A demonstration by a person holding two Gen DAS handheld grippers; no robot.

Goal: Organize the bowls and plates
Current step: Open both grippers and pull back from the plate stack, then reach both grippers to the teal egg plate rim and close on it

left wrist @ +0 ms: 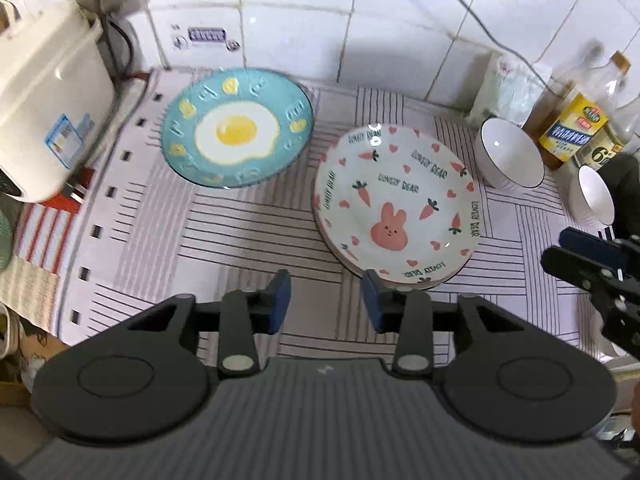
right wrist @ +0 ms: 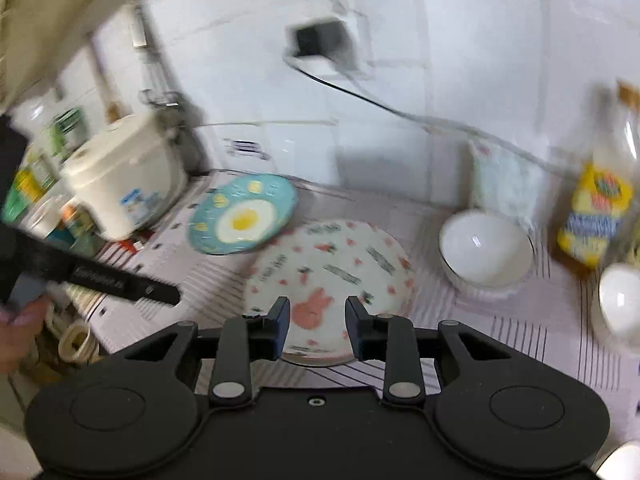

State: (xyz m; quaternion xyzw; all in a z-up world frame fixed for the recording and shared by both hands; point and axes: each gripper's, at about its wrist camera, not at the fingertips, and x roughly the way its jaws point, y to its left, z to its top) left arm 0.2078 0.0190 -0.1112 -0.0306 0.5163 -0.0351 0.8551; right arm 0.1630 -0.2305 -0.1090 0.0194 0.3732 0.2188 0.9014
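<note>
A blue fried-egg plate lies at the back left of the striped mat; it also shows in the right wrist view. A white bunny-and-carrot plate lies right of it on another plate, also in the right wrist view. A white bowl stands further right, with a second white bowl beyond; both show in the right wrist view. My left gripper is open and empty above the mat, near the bunny plate's front edge. My right gripper is open and empty above the bunny plate, and shows at the right edge of the left wrist view.
A white rice cooker stands at the left by the tiled wall. Oil bottles and a pale packet stand at the back right. A cable runs down the wall. The striped mat covers the counter.
</note>
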